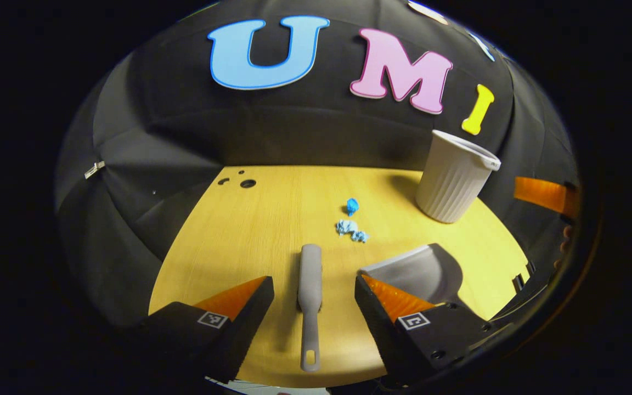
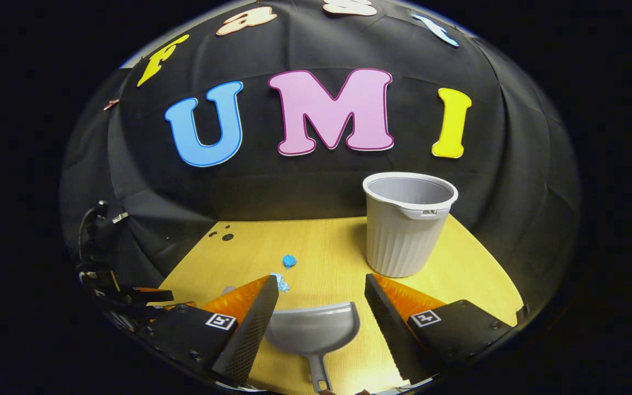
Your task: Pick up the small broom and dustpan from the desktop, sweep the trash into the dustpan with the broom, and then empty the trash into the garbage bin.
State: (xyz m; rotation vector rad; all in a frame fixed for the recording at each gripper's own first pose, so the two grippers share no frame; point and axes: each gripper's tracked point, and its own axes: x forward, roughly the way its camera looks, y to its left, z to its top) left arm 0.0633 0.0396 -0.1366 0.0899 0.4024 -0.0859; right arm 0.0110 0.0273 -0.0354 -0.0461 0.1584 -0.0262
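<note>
Black gripper bodies (image 1: 313, 307), square markers

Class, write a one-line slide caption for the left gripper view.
Open left gripper poised over the broom, with blue trash, dustpan and garbage bin beyond.

Pale wood-grain bench (image 1: 272, 219), smooth; matt grey plastic broom (image 1: 310, 285) and dustpan (image 2: 316, 329); ribbed plastic bin (image 2: 406, 233); crumpled blue paper scraps (image 1: 351, 227).
</note>
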